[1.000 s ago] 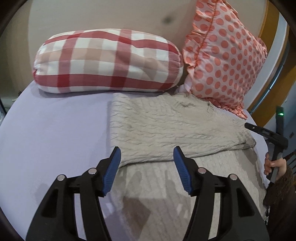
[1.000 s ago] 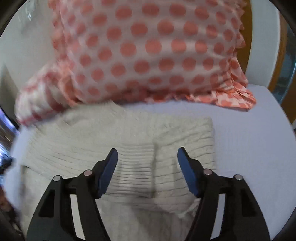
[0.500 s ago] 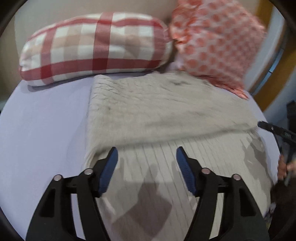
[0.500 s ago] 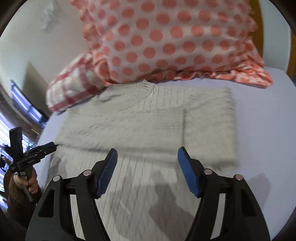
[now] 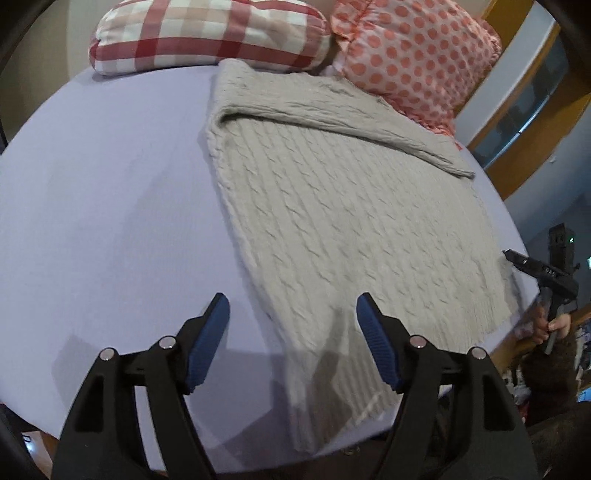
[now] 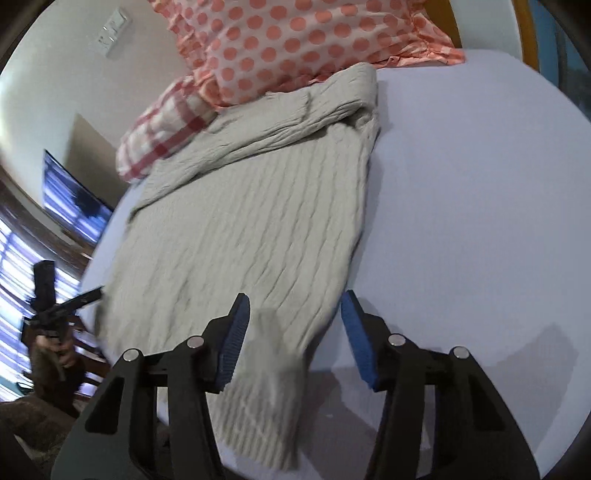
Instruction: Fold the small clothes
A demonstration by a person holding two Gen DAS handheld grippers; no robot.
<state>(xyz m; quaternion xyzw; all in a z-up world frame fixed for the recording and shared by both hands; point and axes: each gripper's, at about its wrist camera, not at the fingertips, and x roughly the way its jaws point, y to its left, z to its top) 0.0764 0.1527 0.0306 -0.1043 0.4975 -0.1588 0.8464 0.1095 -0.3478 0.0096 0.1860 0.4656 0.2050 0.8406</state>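
Observation:
A beige cable-knit sweater (image 5: 351,206) lies flat on a lilac bed sheet (image 5: 110,206), sleeves folded across its upper part. It also shows in the right wrist view (image 6: 251,229). My left gripper (image 5: 291,325) is open and empty, above the sweater's lower left hem corner. My right gripper (image 6: 293,314) is open and empty, above the lower right hem corner. The right gripper also shows at the edge of the left wrist view (image 5: 535,269), and the left gripper in the right wrist view (image 6: 55,310).
A red checked bolster pillow (image 5: 207,33) and an orange polka-dot pillow (image 5: 413,51) lie at the head of the bed, touching the sweater's top. The bed's front edge (image 5: 258,465) is just below the hem. A TV screen (image 6: 74,199) hangs on the left wall.
Both grippers have pulled back from the folded sleeves near the pillows to the sweater's hem at the bed's front edge. Both stay open and empty.

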